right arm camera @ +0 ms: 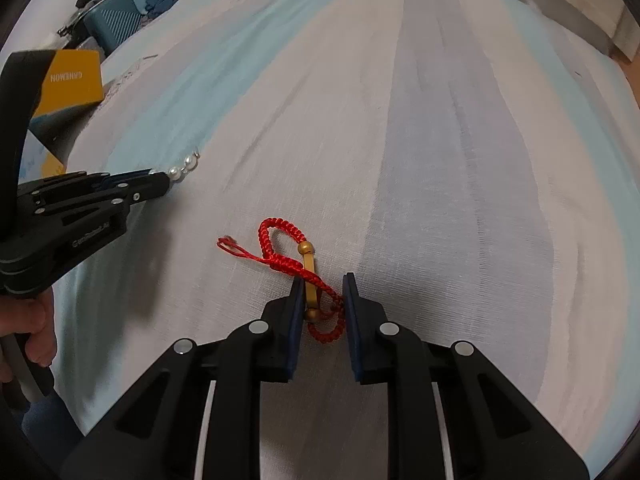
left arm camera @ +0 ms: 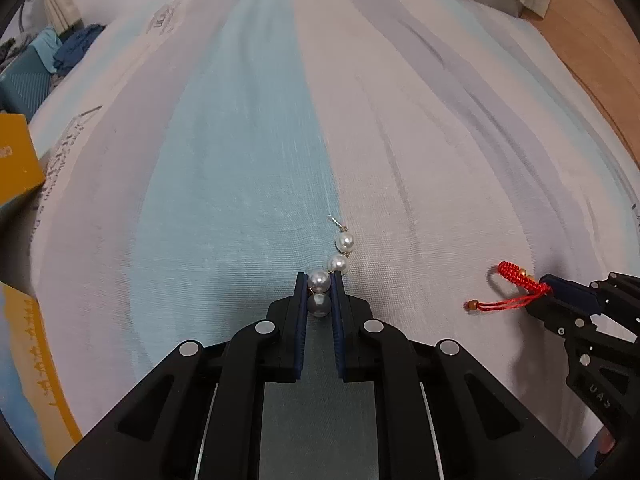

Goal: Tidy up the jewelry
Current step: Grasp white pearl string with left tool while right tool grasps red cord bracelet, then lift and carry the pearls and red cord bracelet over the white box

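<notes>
A short strand of white pearls (left arm camera: 344,242) with a thin hook at its far end lies on the striped sheet (left arm camera: 240,160). My left gripper (left arm camera: 319,280) is shut on its near pearls, two of them wedged between the blue pads. A red braided cord bracelet (right arm camera: 280,232) with a gold bar and beads lies to the right. My right gripper (right arm camera: 323,280) is closed on it, the bar against the left pad and the cord loop against the right one. In the left wrist view the right gripper (left arm camera: 550,286) shows at the red bracelet (left arm camera: 516,276). The right wrist view shows the left gripper (right arm camera: 168,184) at the pearls (right arm camera: 188,166).
A yellow box (right arm camera: 74,78) sits at the sheet's left edge, with a blue ribbed case (right arm camera: 116,24) and dark clothes behind it. A hand (right arm camera: 36,332) grips the left tool's handle. Wooden floor (left arm camera: 592,40) shows past the right edge.
</notes>
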